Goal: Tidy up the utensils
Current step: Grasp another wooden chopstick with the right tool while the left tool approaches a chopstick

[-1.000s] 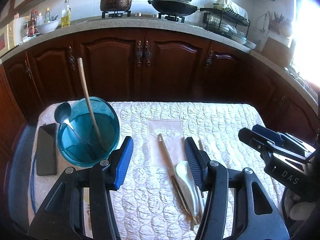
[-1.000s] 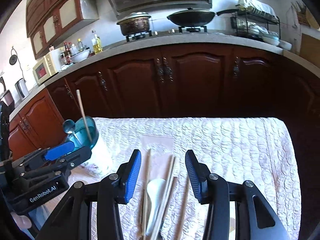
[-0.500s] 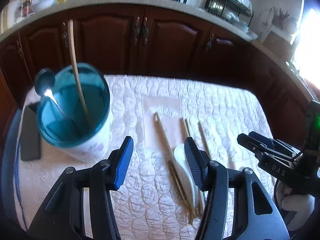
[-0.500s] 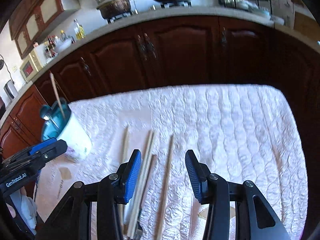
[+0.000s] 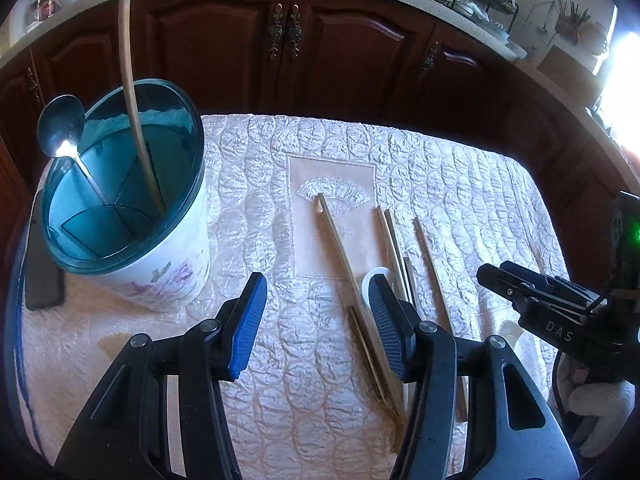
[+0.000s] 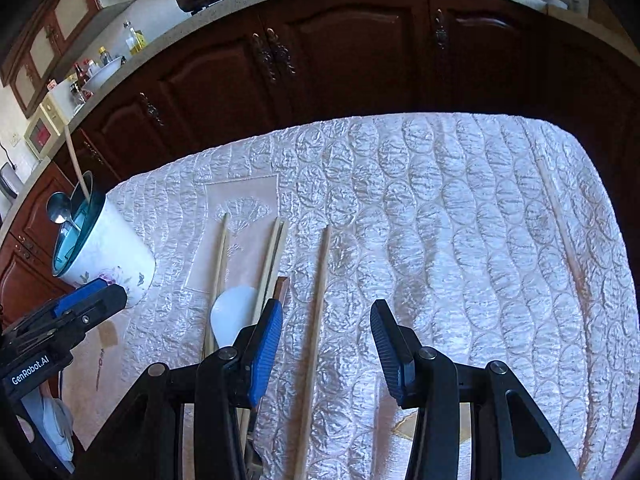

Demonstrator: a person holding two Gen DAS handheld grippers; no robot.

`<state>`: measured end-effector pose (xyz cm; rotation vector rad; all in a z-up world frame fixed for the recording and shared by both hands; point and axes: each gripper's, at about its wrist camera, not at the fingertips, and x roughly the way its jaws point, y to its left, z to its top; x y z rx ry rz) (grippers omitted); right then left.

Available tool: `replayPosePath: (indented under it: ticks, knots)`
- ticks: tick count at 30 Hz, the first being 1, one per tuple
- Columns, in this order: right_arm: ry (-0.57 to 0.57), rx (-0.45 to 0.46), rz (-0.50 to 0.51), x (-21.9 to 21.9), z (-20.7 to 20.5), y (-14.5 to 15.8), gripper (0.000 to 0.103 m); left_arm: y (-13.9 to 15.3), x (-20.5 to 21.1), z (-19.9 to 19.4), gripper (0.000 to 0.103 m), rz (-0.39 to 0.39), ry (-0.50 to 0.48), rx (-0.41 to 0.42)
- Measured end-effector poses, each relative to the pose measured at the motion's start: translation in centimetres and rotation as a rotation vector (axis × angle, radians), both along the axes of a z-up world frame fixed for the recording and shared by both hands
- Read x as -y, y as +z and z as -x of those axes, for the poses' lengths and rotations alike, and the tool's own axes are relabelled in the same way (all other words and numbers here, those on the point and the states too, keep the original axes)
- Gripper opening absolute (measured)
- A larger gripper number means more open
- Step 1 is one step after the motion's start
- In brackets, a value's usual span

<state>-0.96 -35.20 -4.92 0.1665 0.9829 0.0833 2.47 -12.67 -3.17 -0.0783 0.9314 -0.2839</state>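
Left wrist view takes in the tabletop (image 5: 460, 184) under a quilted white cover, with dark wooden cabinets (image 5: 288, 48) behind it. On the left side of the cover stands the utensil holder (image 5: 160, 272), a white flowered pot with a teal divided insert. A metal spoon (image 5: 60, 130) leans against its rim, bowl uppermost, and one long wooden chopstick (image 5: 134, 92) stands in it, tilted toward the cabinets. A dark flat phone-like slab (image 5: 42, 276) lies just beside the holder on its left.

Near the middle of the cover the loose chopsticks (image 5: 340, 240) lie roughly parallel, pointing away from the camera, some touching one another. Among them lies a white ceramic spoon (image 6: 234, 312); in the left view it is mostly hidden behind a finger.

The left claw (image 5: 316, 316) hovers over the cover between the holder and the loose sticks, its jaws spread with nothing between them. The right claw (image 6: 324, 344) is also spread; in the right wrist view a single chopstick (image 6: 318, 304) runs through the gap, apart from both pads. Whether the pads reach down to the cloth cannot be told. A further lone chopstick (image 6: 560, 220) lies well apart near the right edge. A gloved hand (image 5: 600, 404) carries the right claw
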Motion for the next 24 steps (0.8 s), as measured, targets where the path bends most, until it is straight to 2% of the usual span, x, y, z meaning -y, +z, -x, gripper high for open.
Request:
replayPosePath:
  ticks: [8,18,24]
  knots:
    - [0.009,0.017,0.009,-0.3,0.0,0.8,0.044,0.2,0.7,0.0,0.053,-0.011,-0.011,0.016]
    - [0.023,-0.030,-0.024,0.3,-2.2,-1.3,0.044,-1.0,1.8,-1.8,0.053,-0.025,-0.036,-0.023]
    - [0.036,-0.099,-0.064,0.9,-6.1,-3.8,0.032,-2.2,3.3,-4.7,0.053,-0.036,-0.042,-0.064]
